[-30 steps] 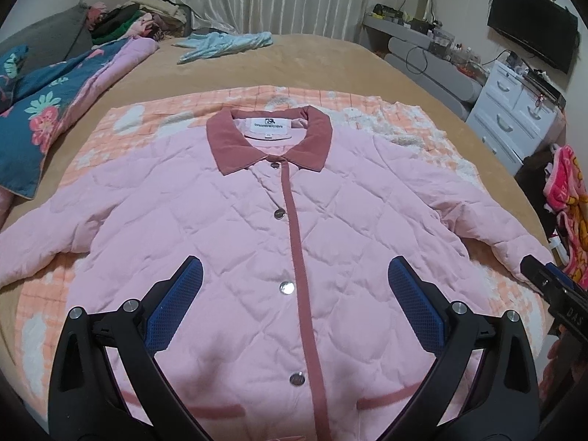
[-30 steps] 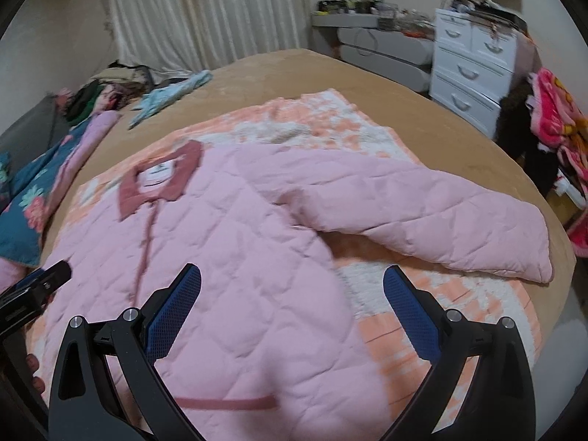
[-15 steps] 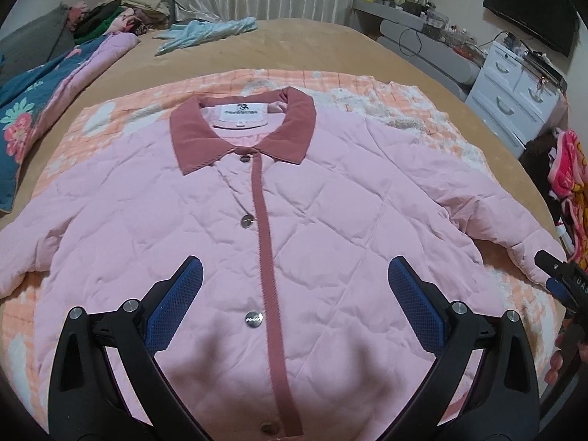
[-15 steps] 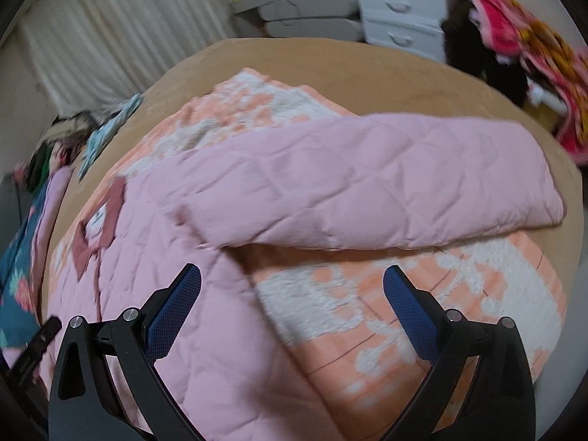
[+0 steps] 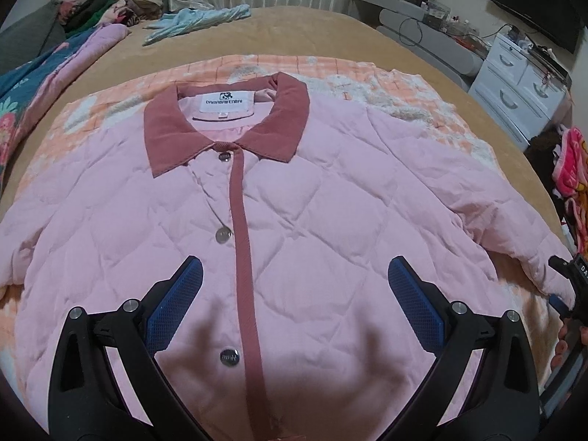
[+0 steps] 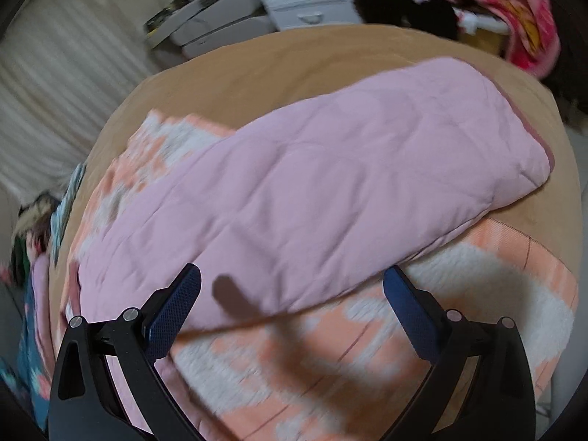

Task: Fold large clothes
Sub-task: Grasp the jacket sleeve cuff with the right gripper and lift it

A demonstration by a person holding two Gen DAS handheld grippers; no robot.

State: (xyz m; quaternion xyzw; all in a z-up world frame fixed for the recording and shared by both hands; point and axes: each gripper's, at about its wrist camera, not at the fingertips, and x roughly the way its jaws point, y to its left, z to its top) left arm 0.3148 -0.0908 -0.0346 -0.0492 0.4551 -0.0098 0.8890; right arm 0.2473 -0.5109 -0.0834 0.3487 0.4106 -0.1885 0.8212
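A pink quilted jacket [image 5: 312,220] with a dusty-red collar [image 5: 228,125] lies flat and buttoned, front up, on an orange-and-white blanket [image 5: 386,84] on the bed. My left gripper [image 5: 294,294] hovers open over the jacket's chest, nothing between its blue pads. In the right wrist view, the jacket's right sleeve [image 6: 330,183] stretches toward the bed's edge. My right gripper [image 6: 292,296] stands open just above the sleeve's lower edge and the blanket [image 6: 367,349], holding nothing. The right gripper also shows at the far right of the left wrist view [image 5: 569,283], held by a hand.
The tan bed [image 5: 312,33] carries a light-blue garment [image 5: 194,22] and a heap of clothes [image 5: 106,3] at the back. A blue floral quilt [image 5: 33,88] lies at the left. White drawers [image 5: 522,81] and a bright pink cloth [image 6: 488,3] stand beyond the right edge.
My left gripper has moved forward over the jacket, toward the collar. My right gripper has swung right and closer to the sleeve. Both stay open.
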